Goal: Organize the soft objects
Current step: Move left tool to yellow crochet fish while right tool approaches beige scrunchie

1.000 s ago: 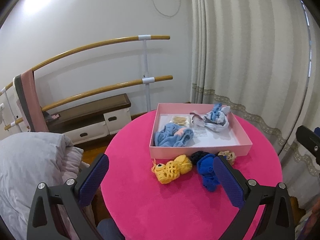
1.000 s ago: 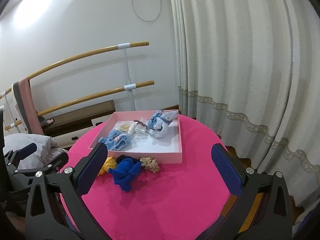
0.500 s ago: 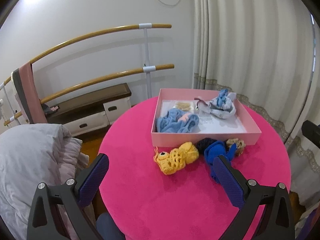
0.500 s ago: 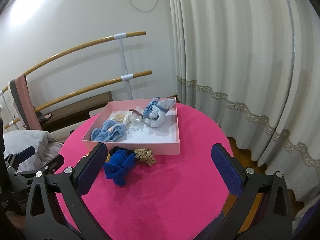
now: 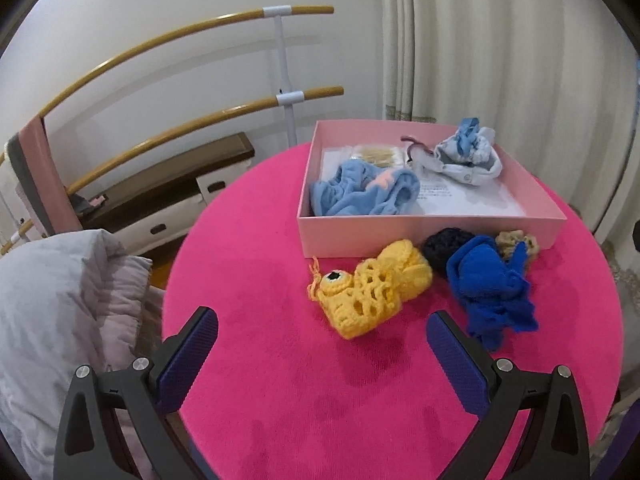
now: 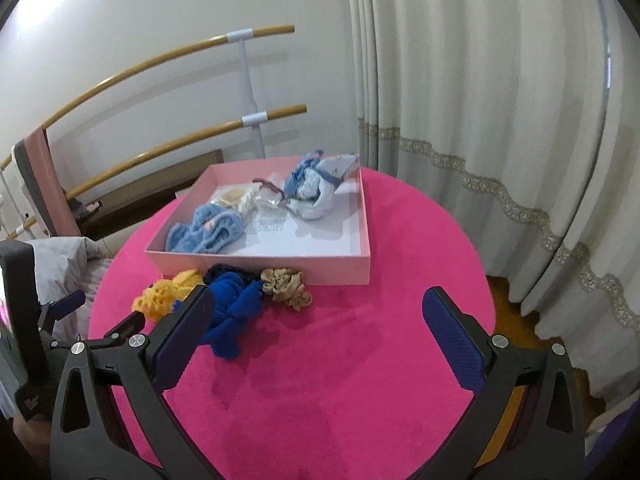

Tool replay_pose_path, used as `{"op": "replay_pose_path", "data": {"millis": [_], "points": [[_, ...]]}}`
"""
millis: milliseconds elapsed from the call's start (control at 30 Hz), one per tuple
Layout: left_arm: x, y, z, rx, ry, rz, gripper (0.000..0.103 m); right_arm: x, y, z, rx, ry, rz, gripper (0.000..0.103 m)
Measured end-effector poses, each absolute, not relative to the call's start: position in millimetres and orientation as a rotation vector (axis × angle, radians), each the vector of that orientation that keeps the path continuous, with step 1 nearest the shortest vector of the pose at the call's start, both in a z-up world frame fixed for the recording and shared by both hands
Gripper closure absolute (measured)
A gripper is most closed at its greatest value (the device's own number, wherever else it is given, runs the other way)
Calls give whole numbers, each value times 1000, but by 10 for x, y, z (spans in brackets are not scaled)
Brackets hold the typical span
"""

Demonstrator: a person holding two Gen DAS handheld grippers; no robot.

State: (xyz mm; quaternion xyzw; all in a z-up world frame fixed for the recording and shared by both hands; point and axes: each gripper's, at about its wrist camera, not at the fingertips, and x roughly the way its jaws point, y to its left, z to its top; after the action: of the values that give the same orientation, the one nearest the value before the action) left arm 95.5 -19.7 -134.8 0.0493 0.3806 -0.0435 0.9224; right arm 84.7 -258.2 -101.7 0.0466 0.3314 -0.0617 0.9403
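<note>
A pink box [image 5: 424,228] [image 6: 256,262] stands on the round pink table [image 5: 320,400]. It holds a light blue fluffy cloth [image 5: 362,194] [image 6: 206,230], a white-and-blue bundle [image 5: 468,156] [image 6: 318,190] and a beige item [image 5: 378,155]. In front of the box lie a yellow crochet toy [image 5: 370,292] [image 6: 164,294], a dark blue piece [image 5: 442,246], a royal blue cloth [image 5: 490,288] [image 6: 232,314] and a beige scrunchie [image 5: 516,242] [image 6: 286,286]. My left gripper [image 5: 322,346] is open and empty, just short of the yellow toy. My right gripper [image 6: 314,326] is open and empty, near the blue cloth and scrunchie.
A grey-white quilt [image 5: 60,312] lies left of the table. Wooden barre rails [image 5: 200,36] and a low bench with drawers [image 5: 160,196] stand behind. Curtains [image 6: 500,120] hang at the right. The left gripper shows at the left edge of the right wrist view [image 6: 60,308].
Both grippers have moved forward and down toward the table; the soft objects in front of the box look larger and closer. Both jaws stay open.
</note>
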Motion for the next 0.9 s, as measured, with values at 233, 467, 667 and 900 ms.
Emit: {"op": "replay_pose_path", "data": {"millis": [233,467,667,900], "points": [[1416,-288,-1640,133,840,-104,0,1040,-2614,-1175,98,720,-123,0],[1822,-358,-1809,126,872,-151,0,1232,-2669,-1334,105,767,-123,0],[1920,-428,-1917,59,912,-295,51,1382,-2722,-1458,124,803,-117,0],[1939,-428,-1909,71,905,-315,65,1631,-2716,-1633,150,851,-62,6]]}}
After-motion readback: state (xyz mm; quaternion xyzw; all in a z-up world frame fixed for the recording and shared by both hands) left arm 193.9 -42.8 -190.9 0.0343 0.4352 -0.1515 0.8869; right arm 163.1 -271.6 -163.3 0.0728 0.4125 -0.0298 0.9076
